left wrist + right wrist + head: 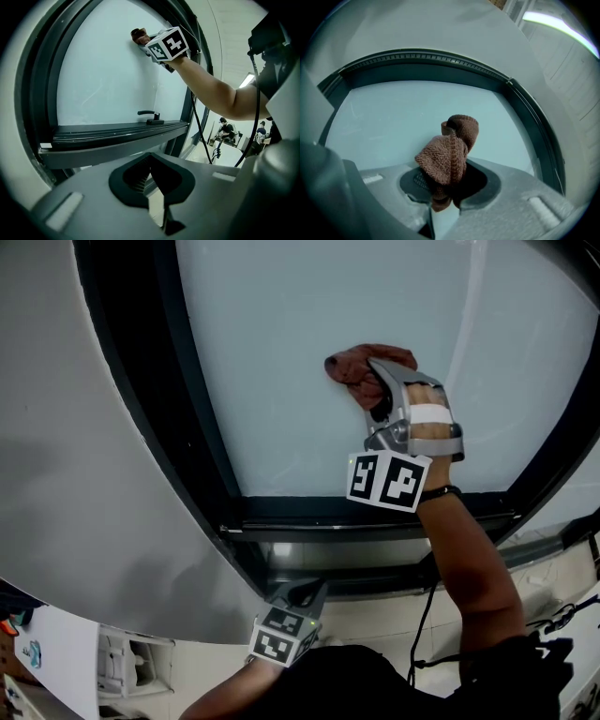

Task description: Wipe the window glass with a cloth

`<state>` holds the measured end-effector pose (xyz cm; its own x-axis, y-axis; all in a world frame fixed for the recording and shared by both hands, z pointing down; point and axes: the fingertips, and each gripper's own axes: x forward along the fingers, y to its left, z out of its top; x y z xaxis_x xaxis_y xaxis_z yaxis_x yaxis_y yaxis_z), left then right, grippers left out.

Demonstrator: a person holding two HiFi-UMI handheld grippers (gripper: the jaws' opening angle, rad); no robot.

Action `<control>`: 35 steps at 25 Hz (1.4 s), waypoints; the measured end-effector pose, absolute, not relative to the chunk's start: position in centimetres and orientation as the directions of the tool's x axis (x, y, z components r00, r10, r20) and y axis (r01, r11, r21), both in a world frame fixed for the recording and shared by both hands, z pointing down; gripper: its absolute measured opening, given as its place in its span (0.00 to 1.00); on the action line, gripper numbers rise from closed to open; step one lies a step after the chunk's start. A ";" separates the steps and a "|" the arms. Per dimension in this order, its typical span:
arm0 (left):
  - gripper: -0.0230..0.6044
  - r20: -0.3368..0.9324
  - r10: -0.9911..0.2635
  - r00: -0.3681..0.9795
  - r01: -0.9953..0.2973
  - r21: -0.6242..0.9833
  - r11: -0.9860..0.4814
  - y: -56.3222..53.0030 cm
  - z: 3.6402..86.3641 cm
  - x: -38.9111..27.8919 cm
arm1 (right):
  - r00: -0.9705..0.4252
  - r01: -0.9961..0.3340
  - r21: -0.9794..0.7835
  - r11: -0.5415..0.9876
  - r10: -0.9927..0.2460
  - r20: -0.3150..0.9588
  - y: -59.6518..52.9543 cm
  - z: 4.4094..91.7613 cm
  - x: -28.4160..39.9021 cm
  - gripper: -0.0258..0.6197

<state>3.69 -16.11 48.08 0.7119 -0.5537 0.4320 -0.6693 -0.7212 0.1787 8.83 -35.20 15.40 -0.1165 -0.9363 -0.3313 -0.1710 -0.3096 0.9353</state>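
1. A bunched brown terry cloth (450,154) is clamped in the right gripper (445,190). The jaws are closed down on its lower folds, and the rest of the wad projects ahead of them.
2. The cloth is set against the pale, frosted window glass (262,343). In the head view it sits in the upper middle of the pane, well apart from the dark curved window frame (202,437) on every side. Contact with the glass appears to be made, judging from how the wad is flattened at the pane.
3. The left gripper (152,185) is held low, below the bottom rail of the window. Its jaws are drawn together with only a thin slit between them, and nothing is held there. No part in the wiping is being taken by it.
4. The step in hand is judged to be the wiping itself, with the cloth already on the glass. Most of the pane remains to be covered, as far as can be judged.
5. For the next move, a steady sweep across the pane is called for, with light pressure into the glass and the clamp on the cloth maintained so the wad is not dragged out. Near the bottom rail, the black lever handle (150,115) should be avoided.
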 end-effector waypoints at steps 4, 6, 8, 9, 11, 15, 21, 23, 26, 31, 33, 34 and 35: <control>0.06 0.437 -0.546 0.715 -0.663 0.174 -0.728 -15.8 48.2 3.8 | -0.115 -0.170 0.946 -0.276 -0.948 -0.297 -35.1 17.7 8.8 0.17; 0.06 0.440 -0.542 0.716 -0.660 0.172 -0.732 -15.6 48.3 3.8 | -0.112 -0.174 0.950 -0.261 -0.953 -0.282 -35.1 18.8 8.8 0.17; 0.06 0.441 -0.541 0.716 -0.659 0.170 -0.733 -15.5 48.3 3.7 | -0.107 -0.177 0.953 -0.247 -0.957 -0.268 -35.1 19.9 8.9 0.17; 0.06 0.441 -0.542 0.716 -0.659 0.169 -0.733 -15.5 48.3 3.7 | -0.105 -0.179 0.954 -0.239 -0.960 -0.260 -35.1 20.5 8.9 0.17; 0.06 0.441 -0.535 0.721 -0.655 0.178 -0.735 -15.4 48.3 3.9 | -0.104 -0.181 0.958 -0.222 -0.964 -0.243 -35.1 21.7 8.9 0.17; 0.06 0.440 -0.525 0.728 -0.646 0.184 -0.741 -15.0 48.5 4.1 | -0.102 -0.176 0.967 -0.186 -0.973 -0.206 -35.1 24.4 8.9 0.17; 0.07 0.444 -0.509 0.738 -0.637 0.209 -0.742 -14.4 48.8 4.7 | -0.097 -0.165 0.978 -0.132 -0.984 -0.149 -35.1 28.3 8.9 0.17; 0.06 0.443 -0.505 0.741 -0.635 0.218 -0.741 -14.3 48.8 4.9 | -0.095 -0.167 0.979 -0.119 -0.986 -0.136 -35.1 29.3 8.9 0.17; 0.06 0.441 -0.504 0.743 -0.635 0.225 -0.739 -14.3 49.0 5.0 | -0.094 -0.168 0.980 -0.104 -0.988 -0.121 -35.1 30.8 9.0 0.17; 0.06 0.444 -0.499 0.744 -0.633 0.230 -0.740 -14.0 49.2 5.1 | -0.095 -0.160 0.984 -0.072 -0.992 -0.088 -35.0 33.6 9.1 0.18; 0.06 0.447 -0.496 0.745 -0.632 0.231 -0.740 -13.9 49.4 5.1 | -0.094 -0.157 0.986 -0.052 -0.993 -0.068 -35.0 34.8 9.2 0.18; 0.07 0.448 -0.495 0.744 -0.632 0.232 -0.740 -13.9 49.4 5.1 | -0.093 -0.155 0.987 -0.044 -0.994 -0.059 -35.0 35.4 9.2 0.18; 0.06 0.449 -0.495 0.744 -0.632 0.233 -0.739 -13.9 49.5 5.1 | -0.092 -0.154 0.987 -0.036 -0.994 -0.051 -35.1 36.0 9.3 0.18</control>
